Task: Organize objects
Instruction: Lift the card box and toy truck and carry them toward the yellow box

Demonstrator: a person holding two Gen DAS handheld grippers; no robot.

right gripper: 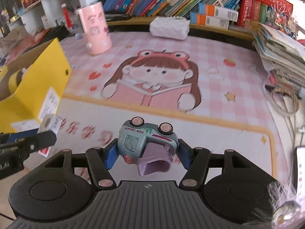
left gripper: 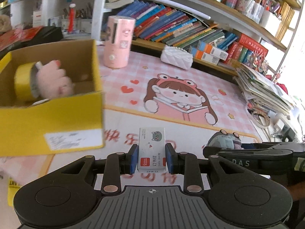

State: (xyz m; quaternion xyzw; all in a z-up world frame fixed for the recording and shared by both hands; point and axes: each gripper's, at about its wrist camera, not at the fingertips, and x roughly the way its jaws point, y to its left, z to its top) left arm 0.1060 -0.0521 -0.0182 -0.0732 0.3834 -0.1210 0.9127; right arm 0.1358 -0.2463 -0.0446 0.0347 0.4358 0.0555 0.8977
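Above the counter's front edge, the left gripper (left gripper: 152,157) clamps a white staple box (left gripper: 152,148); the right gripper (right gripper: 146,153) pinches a teal toy truck (right gripper: 147,139) upside-down. Risk: the rounded truck may slip before the yellow cardboard box (left gripper: 57,118).

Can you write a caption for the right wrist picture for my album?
Right hand-held gripper holding a toy truck above the pink desk mat.
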